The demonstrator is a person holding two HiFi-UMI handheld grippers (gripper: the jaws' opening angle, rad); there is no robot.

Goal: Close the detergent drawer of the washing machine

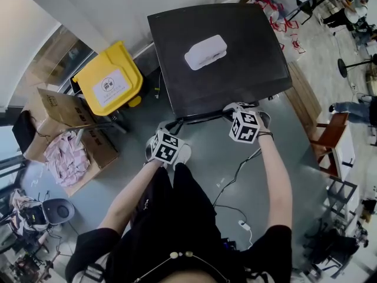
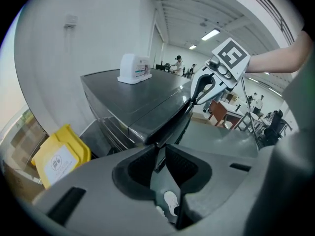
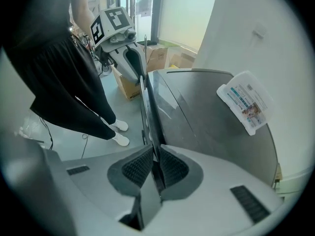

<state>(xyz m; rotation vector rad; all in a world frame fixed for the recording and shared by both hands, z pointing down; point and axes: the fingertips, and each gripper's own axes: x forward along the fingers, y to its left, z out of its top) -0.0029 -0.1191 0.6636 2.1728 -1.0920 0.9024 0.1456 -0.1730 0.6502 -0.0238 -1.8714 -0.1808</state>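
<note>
The dark washing machine (image 1: 235,69) stands in front of me, and a thin dark panel edge (image 1: 200,118) runs along its front top. My left gripper (image 1: 172,127) is shut on the left end of that edge (image 2: 158,149), which sits between its pads. At the right end, my right gripper (image 1: 233,108) is shut on the same edge (image 3: 147,107). The left gripper view shows the right gripper (image 2: 204,90); the right gripper view shows the left gripper (image 3: 135,65). I cannot make out a separate drawer front.
A white packet (image 1: 206,52) lies on the machine's top. A yellow bin (image 1: 109,81) and cardboard boxes (image 1: 65,108) with cloth stand to the left. A cable (image 1: 235,175) trails on the grey floor. Furniture (image 1: 333,140) stands at the right.
</note>
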